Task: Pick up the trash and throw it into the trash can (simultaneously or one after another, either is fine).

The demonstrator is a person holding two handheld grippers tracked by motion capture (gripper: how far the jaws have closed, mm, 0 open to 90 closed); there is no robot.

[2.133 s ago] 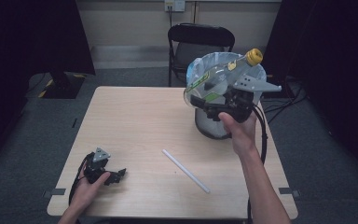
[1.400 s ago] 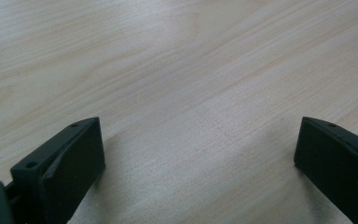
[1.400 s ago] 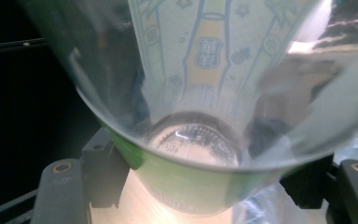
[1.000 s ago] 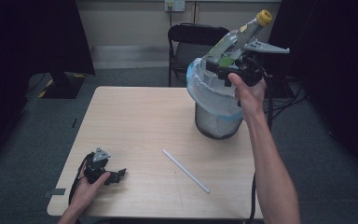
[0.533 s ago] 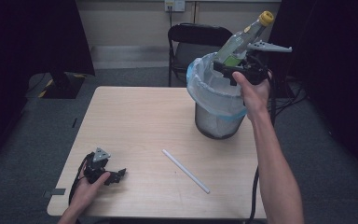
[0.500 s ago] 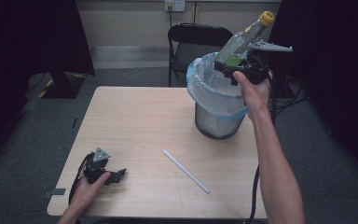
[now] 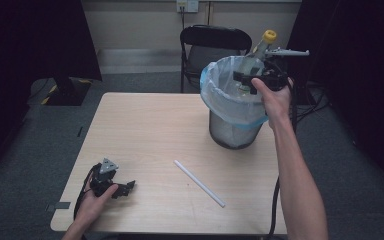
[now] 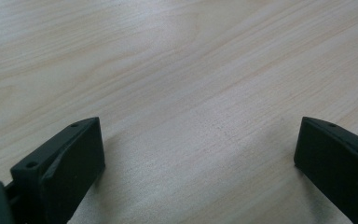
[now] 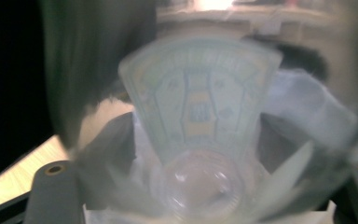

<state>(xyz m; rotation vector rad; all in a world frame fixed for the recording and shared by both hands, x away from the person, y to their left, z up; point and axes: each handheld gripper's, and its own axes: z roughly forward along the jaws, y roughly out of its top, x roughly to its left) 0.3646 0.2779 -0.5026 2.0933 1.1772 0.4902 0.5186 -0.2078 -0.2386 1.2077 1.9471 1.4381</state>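
Right gripper (image 7: 244, 81) hangs over the mouth of the bin (image 7: 234, 127), with the bottle (image 7: 256, 54) between its jaws, yellow cap up and base dipping inside the blue liner rim. Its jaws have just been opening. In the right gripper view the bottle (image 9: 200, 121) is blurred and sits between the two black jaws, and I cannot tell whether the pads are touching it. I judge this to be the drop itself, with the bottle being let go into the bin. The next move calls for the jaws to spread fully, then a lift straight up so the liner isn't snagged. Left gripper (image 7: 125, 187) rests on the table (image 7: 145, 125) near its front left corner, jaws wide apart with nothing between them. A white straw (image 7: 199, 183) lies between the two grippers, probably next to go.
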